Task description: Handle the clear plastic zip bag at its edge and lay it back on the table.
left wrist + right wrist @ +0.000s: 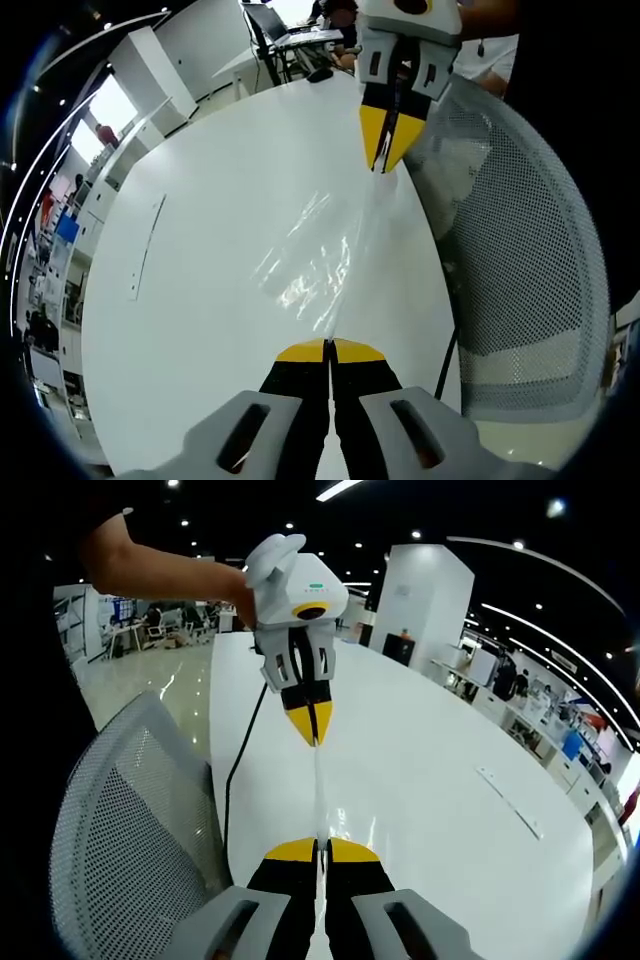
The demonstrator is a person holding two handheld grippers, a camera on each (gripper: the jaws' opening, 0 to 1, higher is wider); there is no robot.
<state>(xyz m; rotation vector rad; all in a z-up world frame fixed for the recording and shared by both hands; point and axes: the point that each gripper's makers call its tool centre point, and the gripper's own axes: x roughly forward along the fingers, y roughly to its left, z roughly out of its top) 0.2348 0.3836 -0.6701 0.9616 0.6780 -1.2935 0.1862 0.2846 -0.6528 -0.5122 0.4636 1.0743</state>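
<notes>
Both grippers are pinching shut on opposite edges of the clear zip bag (320,255): the left gripper (329,345) near, the right gripper (385,160) far. The thin, glossy film is stretching taut between them above the white table (200,300). Pulling harder is risking slippage or tearing.

A wide, glossy white bench (200,300) with a rounded edge carries little: a thin flat strip (146,245) lies on it well away from the near edge, and ceiling lights reflect off its surface.
</notes>
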